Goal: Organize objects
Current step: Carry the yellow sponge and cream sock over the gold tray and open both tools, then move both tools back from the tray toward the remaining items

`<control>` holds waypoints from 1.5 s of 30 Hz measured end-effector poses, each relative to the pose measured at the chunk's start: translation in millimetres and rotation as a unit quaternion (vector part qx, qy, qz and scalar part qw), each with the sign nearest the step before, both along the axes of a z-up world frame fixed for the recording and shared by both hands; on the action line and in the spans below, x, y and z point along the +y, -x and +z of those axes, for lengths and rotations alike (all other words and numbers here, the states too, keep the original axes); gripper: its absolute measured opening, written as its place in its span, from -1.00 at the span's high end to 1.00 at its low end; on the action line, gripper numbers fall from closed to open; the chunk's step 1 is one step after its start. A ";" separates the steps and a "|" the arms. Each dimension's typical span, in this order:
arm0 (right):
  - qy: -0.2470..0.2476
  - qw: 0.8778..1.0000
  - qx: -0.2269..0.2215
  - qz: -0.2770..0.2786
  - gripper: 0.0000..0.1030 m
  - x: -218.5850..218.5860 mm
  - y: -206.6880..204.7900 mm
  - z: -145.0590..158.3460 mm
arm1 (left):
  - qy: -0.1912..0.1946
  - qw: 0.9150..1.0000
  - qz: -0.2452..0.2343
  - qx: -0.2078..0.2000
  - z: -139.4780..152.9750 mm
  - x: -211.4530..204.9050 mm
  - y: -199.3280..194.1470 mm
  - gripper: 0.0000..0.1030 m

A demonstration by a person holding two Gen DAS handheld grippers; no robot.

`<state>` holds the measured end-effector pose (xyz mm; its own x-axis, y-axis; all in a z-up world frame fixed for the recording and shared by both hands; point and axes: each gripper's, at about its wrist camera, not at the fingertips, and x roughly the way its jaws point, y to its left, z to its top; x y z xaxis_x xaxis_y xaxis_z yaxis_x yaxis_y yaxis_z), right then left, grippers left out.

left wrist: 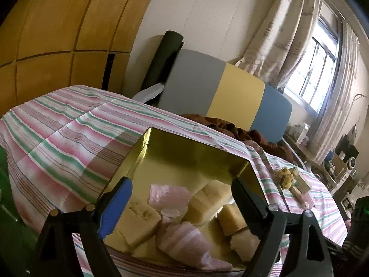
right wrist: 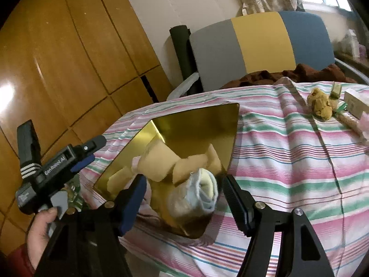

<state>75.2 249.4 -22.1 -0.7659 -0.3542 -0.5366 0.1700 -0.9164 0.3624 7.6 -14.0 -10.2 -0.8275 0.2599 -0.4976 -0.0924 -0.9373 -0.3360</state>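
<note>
just left of the scene, left gripper (right wrist: 91, 154) held in a hand (right wrist: 40, 233), fingers spread wide with nothing between them, hovering at the near left rim of the gold tin (left wrist: 184, 159). further right, sitting open on the striped pink, green and white cloth (right wrist: 288, 161), shiny walls mirroring the contents. inside, pale yellow sponge blocks (left wrist: 209, 202) jumbled at several angles, with a pink striped rolled cloth (left wrist: 184, 240) lying near the front, long axis running left to right. right again, right gripper (right wrist: 184, 196) over the near right corner of the tin, fingers half apart around a white rolled cloth (right wrist: 205, 191) standing tilted, rolled end facing the camera; cannot tell whether the pads press it. far right on the cloth, a crumbly brown cookie (right wrist: 320, 103) beside a small box (right wrist: 355, 102).
</note>
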 end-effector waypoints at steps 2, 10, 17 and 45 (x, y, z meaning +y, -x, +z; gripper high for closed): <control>0.002 1.000 -0.001 -0.002 -0.35 2.0 -1.6 0.0 | -0.002 1.000 -0.005 0.000 0.3 0.8 -1.2 -0.74; 0.001 1.000 0.002 -0.016 -0.48 10.4 -9.8 0.9 | -0.017 0.999 -0.034 -0.012 -2.3 12.9 -1.6 -0.76; -0.009 0.999 -0.014 -0.049 -0.48 34.9 -11.2 -1.6 | -0.012 0.996 -0.087 -0.017 -4.7 43.6 -7.8 -1.00; -0.085 0.970 -0.036 -0.224 -0.56 220.8 -4.9 -23.9 | 0.061 0.954 -0.291 -0.035 -8.8 176.5 -55.2 -1.00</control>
<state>80.1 470.2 -46.0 -0.7814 0.1042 -0.6153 -0.2795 -0.9400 0.1958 62.8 162.5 -19.0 -0.5246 0.6018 -0.6022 -0.5906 -0.7667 -0.2517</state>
